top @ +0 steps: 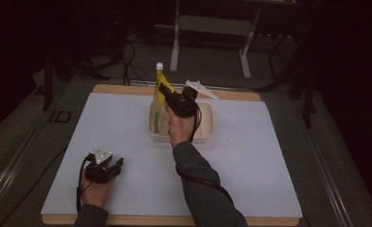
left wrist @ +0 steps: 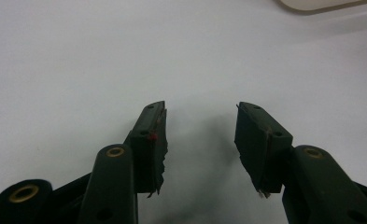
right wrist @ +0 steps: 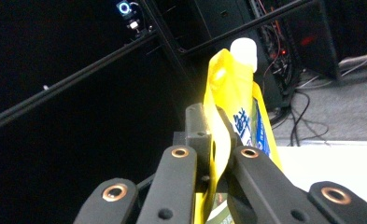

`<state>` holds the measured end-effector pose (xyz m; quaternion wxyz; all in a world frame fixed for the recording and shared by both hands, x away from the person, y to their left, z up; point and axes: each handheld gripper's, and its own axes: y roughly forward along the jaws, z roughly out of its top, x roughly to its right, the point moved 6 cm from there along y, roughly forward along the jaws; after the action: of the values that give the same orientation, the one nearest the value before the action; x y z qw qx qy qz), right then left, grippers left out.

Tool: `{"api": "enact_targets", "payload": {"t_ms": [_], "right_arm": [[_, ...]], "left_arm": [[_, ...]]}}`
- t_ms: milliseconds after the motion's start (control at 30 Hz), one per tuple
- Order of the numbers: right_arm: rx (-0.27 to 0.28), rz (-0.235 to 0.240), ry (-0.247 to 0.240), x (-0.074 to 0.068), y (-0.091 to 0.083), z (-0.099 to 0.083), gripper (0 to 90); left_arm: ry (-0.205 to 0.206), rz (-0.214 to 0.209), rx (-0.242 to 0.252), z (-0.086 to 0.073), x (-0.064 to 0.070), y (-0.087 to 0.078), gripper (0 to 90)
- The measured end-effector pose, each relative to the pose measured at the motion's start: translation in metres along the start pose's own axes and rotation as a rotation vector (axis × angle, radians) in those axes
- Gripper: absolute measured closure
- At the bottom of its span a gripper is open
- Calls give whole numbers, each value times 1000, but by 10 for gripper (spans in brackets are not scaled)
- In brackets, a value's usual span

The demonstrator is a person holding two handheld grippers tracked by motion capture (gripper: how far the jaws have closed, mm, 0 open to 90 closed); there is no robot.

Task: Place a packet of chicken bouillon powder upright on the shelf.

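The yellow pouch (top: 159, 90) with its white cap (top: 159, 66) is standing upright over the left end of the cream tray (top: 207, 127), its lower part reaching down inside the tray while its top is rising above the rim. The right gripper (top: 163, 91) is clamping the pouch on its upper half; in the right gripper view the jaws are pressing together on the yellow film, with the pouch (right wrist: 239, 107) sticking up between them and the white cap (right wrist: 243, 49) showing at the very top against a dark background of frames and cables. The person's right hand (top: 180, 126) is reaching over the near wall of the tray, the sleeve trailing back toward the bottom edge.

The left gripper (top: 118, 163) is lying low on the white sheet (top: 250, 161) covering the bench (top: 127, 88), well apart from the tray, near the front left corner. In the left gripper view its jaws are standing wide apart with nothing between them, just above the plain white surface, and a corner of the cream tray (left wrist: 321, 4) is peeking in at the top right. A white flat object (top: 200, 88) is lying just behind the tray, by the far edge of the bench.
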<state>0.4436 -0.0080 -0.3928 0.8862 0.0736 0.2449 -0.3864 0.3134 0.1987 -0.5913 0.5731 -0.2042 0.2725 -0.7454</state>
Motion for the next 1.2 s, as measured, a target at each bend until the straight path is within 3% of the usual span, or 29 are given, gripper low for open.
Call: {"api": "enact_targets", "payload": {"t_ms": [200,433,767,967,1200], "right_arm": [[13,-11,-50,-2,5,-2,900],[5,-33,-143,-5,16,-12,900],[-5,-66,-209,1,22,-22,900],[-23,-82,-234,7,26,-30,900],[-34,-97,-209,14,24,-37,900]], "left_arm": [[0,-2,2,0,0,0,537],[-6,-6,11,0,0,-1,536],[-9,-8,16,0,0,-2,536],[-14,-12,20,0,1,-2,536],[-11,-12,21,0,1,-2,535]]}}
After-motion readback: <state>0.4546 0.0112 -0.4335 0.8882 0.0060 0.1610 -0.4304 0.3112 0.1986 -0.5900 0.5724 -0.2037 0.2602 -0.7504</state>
